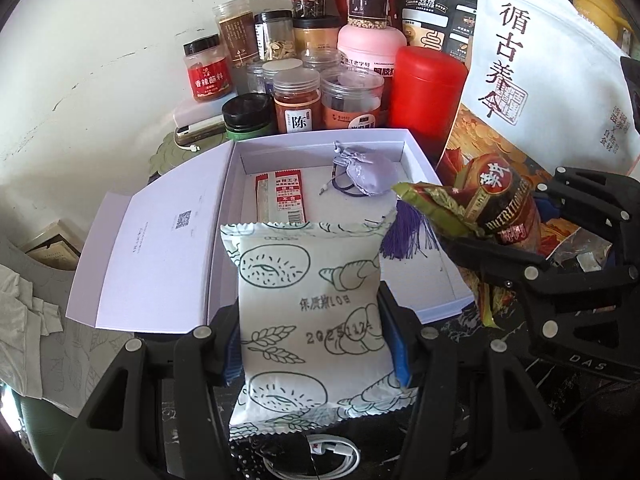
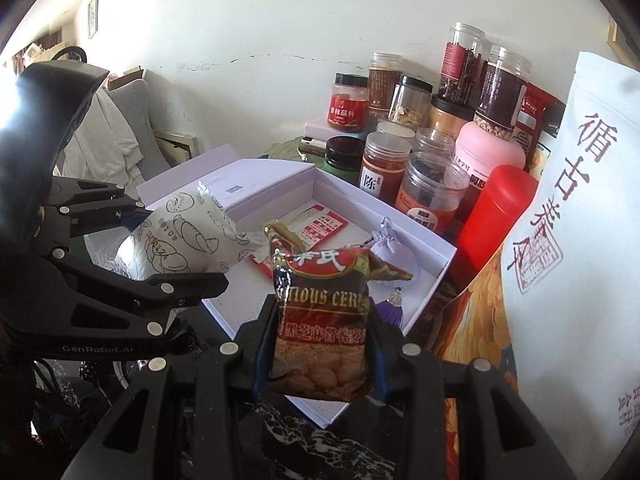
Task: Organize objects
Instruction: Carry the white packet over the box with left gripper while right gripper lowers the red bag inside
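Note:
My left gripper [image 1: 312,344] is shut on a white bread packet [image 1: 308,320] with green drawings, held upright just in front of the open white box [image 1: 236,176]. My right gripper [image 2: 320,348] is shut on a red-brown cereal sachet [image 2: 320,320], held over the box's near right edge; the sachet also shows in the left wrist view [image 1: 492,204]. Inside the box lie a red-and-white snack stick [image 1: 284,200] and a lilac pouch [image 1: 366,174] with a purple tassel [image 1: 408,236]. The bread packet and left gripper show at the left of the right wrist view [image 2: 176,240].
Behind the box stand several jars and tins [image 1: 296,96], a red canister [image 1: 428,92] and a pink tin [image 1: 370,48]. A large white bag [image 1: 540,80] leans at the right. The box's lid [image 1: 148,248] lies open to the left. A white cable [image 1: 328,460] lies below my left gripper.

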Demonstrator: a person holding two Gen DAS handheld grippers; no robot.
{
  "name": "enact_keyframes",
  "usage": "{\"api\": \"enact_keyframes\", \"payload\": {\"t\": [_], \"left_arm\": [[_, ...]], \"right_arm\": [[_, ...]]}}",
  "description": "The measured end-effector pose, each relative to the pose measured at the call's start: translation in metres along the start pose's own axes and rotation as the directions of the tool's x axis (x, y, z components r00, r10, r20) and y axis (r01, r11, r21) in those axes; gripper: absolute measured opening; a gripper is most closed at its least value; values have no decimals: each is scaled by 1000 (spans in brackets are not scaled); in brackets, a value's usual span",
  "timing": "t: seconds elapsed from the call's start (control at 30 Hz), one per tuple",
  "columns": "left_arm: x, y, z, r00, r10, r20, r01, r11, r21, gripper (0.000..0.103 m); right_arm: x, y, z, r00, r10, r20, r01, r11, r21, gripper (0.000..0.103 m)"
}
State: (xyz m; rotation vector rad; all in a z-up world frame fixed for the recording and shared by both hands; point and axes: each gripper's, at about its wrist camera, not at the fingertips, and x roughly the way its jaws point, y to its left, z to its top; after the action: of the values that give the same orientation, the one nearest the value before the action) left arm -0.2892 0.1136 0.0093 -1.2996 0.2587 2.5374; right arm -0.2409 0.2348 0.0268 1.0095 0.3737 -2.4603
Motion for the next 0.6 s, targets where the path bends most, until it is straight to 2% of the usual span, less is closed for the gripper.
{"api": "enact_keyframes", "payload": {"t": [0.27,0.37,0.6], "left_arm": [[29,7,26,999,37,-2,-37,999,19,54],[38,11,36,1000,23,4,-23,1000,10,54],[62,22,53,999,40,1,-40,999,8,54]], "right_arm": [[20,-13,19,1000,-12,9,12,999,31,40],[27,-17,27,999,-38,11,38,999,30,40],[46,-26,42,997,-72,12,72,997,15,40]]}}
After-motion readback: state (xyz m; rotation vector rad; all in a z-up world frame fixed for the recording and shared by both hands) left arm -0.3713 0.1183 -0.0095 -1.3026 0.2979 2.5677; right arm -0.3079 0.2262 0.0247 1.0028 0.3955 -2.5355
